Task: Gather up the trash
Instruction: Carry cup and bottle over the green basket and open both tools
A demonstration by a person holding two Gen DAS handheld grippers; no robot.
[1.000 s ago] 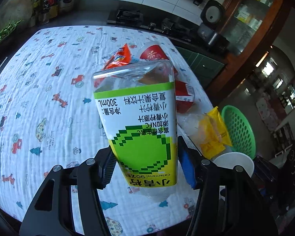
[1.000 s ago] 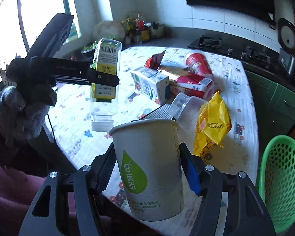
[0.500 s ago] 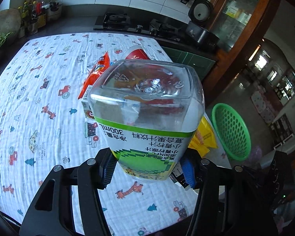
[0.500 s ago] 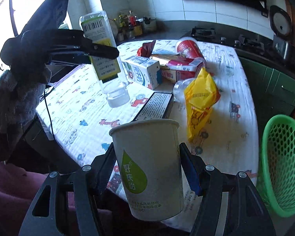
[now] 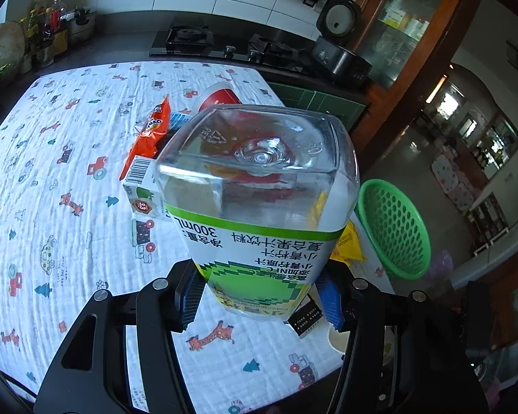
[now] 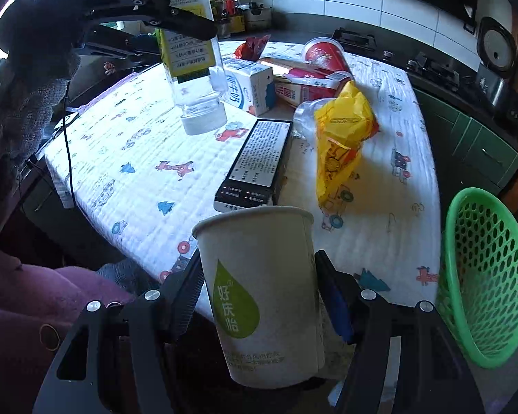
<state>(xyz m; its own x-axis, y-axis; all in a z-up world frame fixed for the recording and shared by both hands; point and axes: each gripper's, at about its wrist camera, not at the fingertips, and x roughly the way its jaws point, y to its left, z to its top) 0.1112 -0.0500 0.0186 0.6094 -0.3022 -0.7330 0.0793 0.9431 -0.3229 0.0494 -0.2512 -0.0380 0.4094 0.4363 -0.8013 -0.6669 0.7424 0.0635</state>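
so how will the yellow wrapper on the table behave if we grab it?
The yellow wrapper is crumpled thin film, so probably floppy and light; expect it to collapse between pads. Glossy surface may slip. It leans on the clear plastic cup, which may shift.

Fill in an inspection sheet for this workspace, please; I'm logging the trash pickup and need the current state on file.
Surface: table under a cartoon-print cloth, partly bare.
Job's things: clear juice bottle clamped upside down in the left tool; paper cup clamped upright in the right tool; green basket beside the table, contents hidden.
Clutter: yellow wrapper, black flat box, milk carton, red cup lying on its side, orange snack bag.
Grippers: both tools shut on their items, above the table.
Cables: thin black cable hanging at the table's left edge.
Surroundings: gas stove, rice cooker, wooden cabinet.
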